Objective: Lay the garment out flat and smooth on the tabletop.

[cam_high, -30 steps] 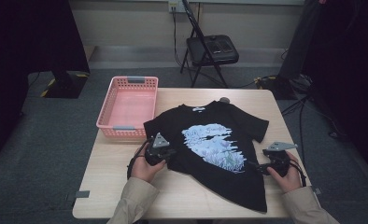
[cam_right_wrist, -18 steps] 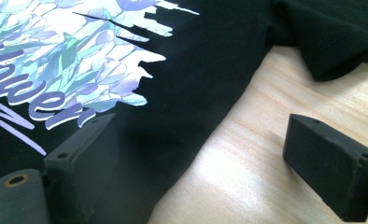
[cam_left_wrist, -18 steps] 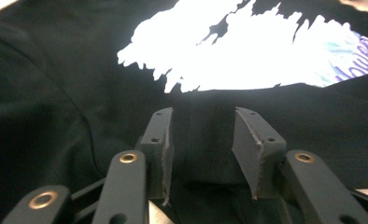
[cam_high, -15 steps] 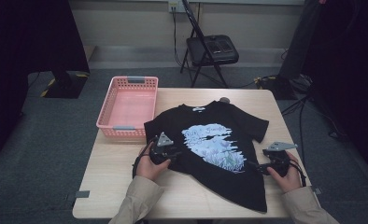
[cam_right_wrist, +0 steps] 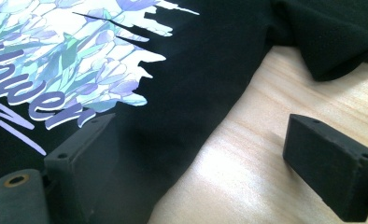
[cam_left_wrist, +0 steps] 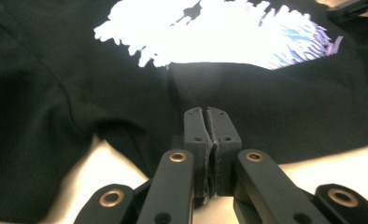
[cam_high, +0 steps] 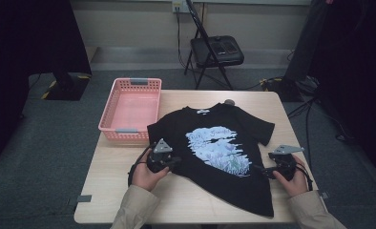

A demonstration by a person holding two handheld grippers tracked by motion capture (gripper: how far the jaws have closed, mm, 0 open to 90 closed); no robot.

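Note:
A black T-shirt [cam_high: 214,143] with a pale blue and white print lies spread flat on the wooden table [cam_high: 129,191], neck toward the far side. My left gripper [cam_high: 174,162] is at the shirt's left side edge. In the left gripper view its jaws have just been closing, and the left gripper [cam_left_wrist: 206,112] is shut on the T-shirt [cam_left_wrist: 275,107], with a crease running up from the tips. My right gripper [cam_high: 260,168] is at the shirt's right side edge. In the right gripper view the right gripper [cam_right_wrist: 201,123] stands open: one jaw over the T-shirt [cam_right_wrist: 191,74], the other over bare table [cam_right_wrist: 247,154].
A pink plastic basket [cam_high: 109,114] stands at the table's far left corner, beside the shirt's sleeve. A small dark object [cam_high: 229,101] lies at the far edge by the collar. A folding chair [cam_high: 214,50] stands beyond the table.
My left gripper has shifted a little at the shirt's left edge, first inward over the cloth and then slightly back. The right gripper and the shirt have stayed where they were.

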